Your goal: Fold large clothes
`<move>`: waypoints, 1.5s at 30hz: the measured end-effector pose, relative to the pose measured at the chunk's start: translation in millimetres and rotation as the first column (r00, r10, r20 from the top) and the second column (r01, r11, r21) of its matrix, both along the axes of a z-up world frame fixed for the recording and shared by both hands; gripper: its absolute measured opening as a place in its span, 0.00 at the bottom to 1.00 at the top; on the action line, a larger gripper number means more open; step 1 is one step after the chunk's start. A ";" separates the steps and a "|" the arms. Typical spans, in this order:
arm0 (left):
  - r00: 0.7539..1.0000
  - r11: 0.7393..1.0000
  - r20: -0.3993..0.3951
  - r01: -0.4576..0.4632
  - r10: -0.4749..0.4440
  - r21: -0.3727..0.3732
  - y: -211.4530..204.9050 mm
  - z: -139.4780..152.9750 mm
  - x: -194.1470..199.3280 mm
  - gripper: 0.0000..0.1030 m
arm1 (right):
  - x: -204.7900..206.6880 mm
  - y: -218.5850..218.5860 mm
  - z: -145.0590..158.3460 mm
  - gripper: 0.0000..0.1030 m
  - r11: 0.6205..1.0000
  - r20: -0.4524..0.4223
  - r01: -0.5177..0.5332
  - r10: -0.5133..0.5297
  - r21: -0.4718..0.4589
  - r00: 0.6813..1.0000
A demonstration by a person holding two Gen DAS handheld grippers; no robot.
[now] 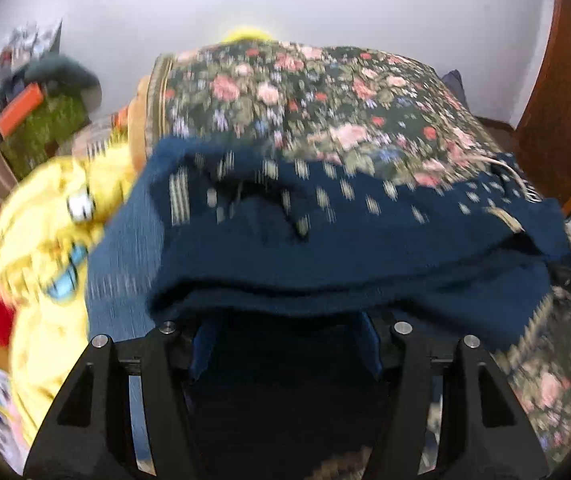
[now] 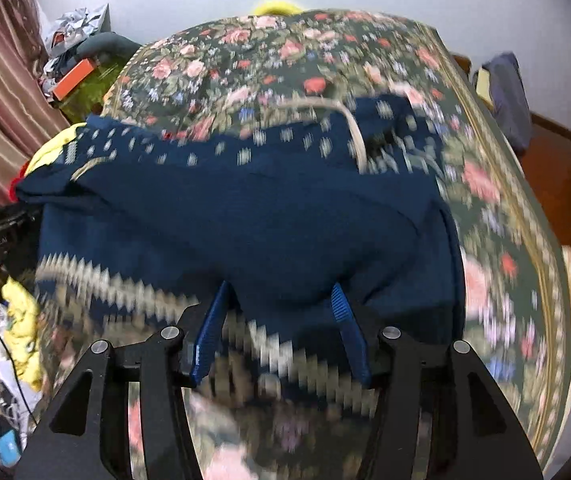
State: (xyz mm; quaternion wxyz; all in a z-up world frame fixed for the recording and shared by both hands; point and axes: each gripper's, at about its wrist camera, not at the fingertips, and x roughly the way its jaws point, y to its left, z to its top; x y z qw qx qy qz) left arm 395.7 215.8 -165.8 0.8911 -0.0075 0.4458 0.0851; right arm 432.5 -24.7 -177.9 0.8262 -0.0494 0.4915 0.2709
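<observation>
Navy knit garment w/ cream dashes [image 2: 245, 216] lies bunched on floral bedspread [image 2: 485, 200]. Right gripper [image 2: 281, 320] jaws open astride its hem; left gripper [image 1: 285, 340] buried, can't tell. Risk: grabbing one layer only, fold skews.

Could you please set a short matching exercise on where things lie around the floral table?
Things:
1. blue garment
2. yellow toy
3. orange box
4. right gripper

Places:
A. in the clutter beyond the table's far left corner
B. at the garment's near hem, fingers apart
C. spread over the floral cloth
D. beside the garment, on its left

Pairs: 1-C, 2-D, 3-A, 4-B
</observation>
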 end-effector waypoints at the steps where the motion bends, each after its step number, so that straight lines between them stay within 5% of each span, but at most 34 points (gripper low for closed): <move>1: 1.000 1.000 0.004 0.006 -0.007 0.014 -0.5 1.7 9.3 0.57 | 7.6 2.6 2.0 0.48 1.000 0.012 0.003 -0.003 -0.005 1.000; 6: 0.996 0.996 0.022 -0.083 0.082 0.044 15.9 11.5 43.7 0.57 | 51.5 14.2 15.3 0.48 0.996 0.064 0.091 -0.090 -0.014 0.994; 10: 0.985 0.989 0.080 -0.148 0.150 -0.023 33.2 27.6 39.5 0.57 | 45.9 22.9 39.7 0.48 0.994 0.117 0.102 -0.106 0.038 0.987; 15: 0.994 0.998 0.094 -0.054 0.053 0.010 11.8 38.3 15.4 0.57 | 2.1 46.2 60.7 0.48 0.997 0.186 -0.034 0.020 0.076 0.982; 19: 0.994 0.998 0.099 0.040 -0.036 -0.043 -13.1 40.1 -4.8 0.62 | -34.9 64.6 61.9 0.50 0.983 0.191 -0.141 0.117 0.114 0.975; 25: 0.994 0.991 0.044 0.107 -0.104 -0.074 -38.0 13.0 -22.9 0.68 | -55.9 76.9 31.3 0.57 0.982 0.178 -0.187 0.181 0.013 0.967; 28: 0.997 0.996 -0.011 0.081 -0.082 -0.043 -36.3 -11.1 -26.1 0.69 | -50.3 67.0 13.1 0.59 0.984 0.152 -0.172 0.175 -0.038 0.973; 30: 0.998 0.997 0.002 0.066 -0.066 -0.044 -29.9 -17.2 -31.9 0.74 | -42.7 49.5 5.9 0.69 0.989 0.131 -0.147 0.147 -0.008 0.980; 39: 0.997 0.995 0.048 -0.062 0.058 0.084 3.5 -19.2 -64.5 0.74 | -23.0 -23.8 -10.9 0.75 1.000 0.083 0.025 -0.026 0.016 0.996; 45: 0.979 0.981 0.067 -0.192 0.192 -0.014 48.9 -22.4 -93.4 0.78 | -24.6 -54.2 -11.6 0.75 0.995 0.096 0.104 -0.103 -0.003 0.990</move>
